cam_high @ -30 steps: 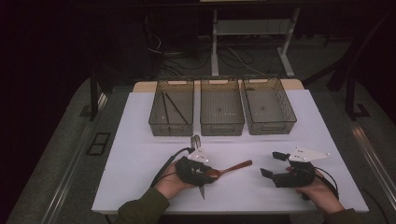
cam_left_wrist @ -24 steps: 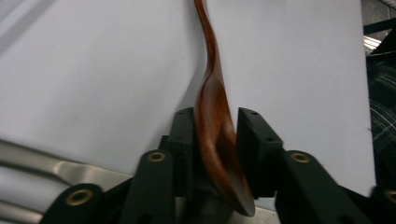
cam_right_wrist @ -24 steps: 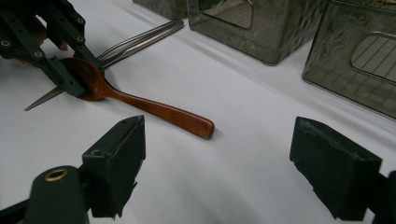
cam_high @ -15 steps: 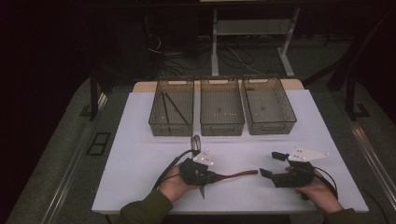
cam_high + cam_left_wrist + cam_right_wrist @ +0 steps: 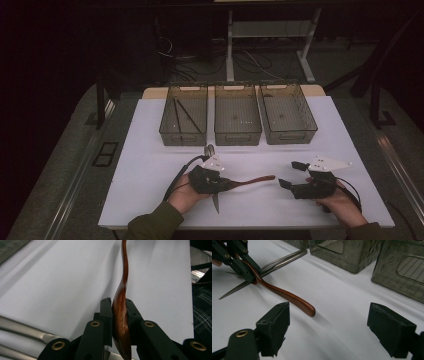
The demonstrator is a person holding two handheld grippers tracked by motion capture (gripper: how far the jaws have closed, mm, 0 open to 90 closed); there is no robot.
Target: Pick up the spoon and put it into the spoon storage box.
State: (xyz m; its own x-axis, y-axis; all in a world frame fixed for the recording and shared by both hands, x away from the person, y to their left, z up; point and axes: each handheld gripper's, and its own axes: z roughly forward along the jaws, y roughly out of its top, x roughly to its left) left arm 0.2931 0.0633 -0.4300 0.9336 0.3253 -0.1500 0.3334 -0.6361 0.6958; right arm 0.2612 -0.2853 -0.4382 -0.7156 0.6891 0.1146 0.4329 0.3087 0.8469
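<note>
A reddish-brown wooden spoon (image 5: 252,180) lies on the white table (image 5: 145,165), its handle pointing toward my right gripper. My left gripper (image 5: 229,184) holds it by the bowl end. In the left gripper view both pads of the left gripper (image 5: 119,302) press on the spoon (image 5: 121,312); the jaws have just been closing on it. My right gripper (image 5: 289,174) rests open just right of the handle tip. In the right gripper view the spoon's handle (image 5: 289,298) ends ahead of the wide right gripper (image 5: 329,315).
A knife (image 5: 216,202) lies under the left hand, its blade (image 5: 234,290) pointing to the table's front edge. A metal utensil (image 5: 210,150) lies behind the left gripper. Three clear bins (image 5: 237,135) stand in a row at the back; the left bin (image 5: 170,135) holds dark sticks.
The left gripper's jaws have closed on the spoon's bowl, and the hand has shifted slightly. The right gripper has stayed in place.
</note>
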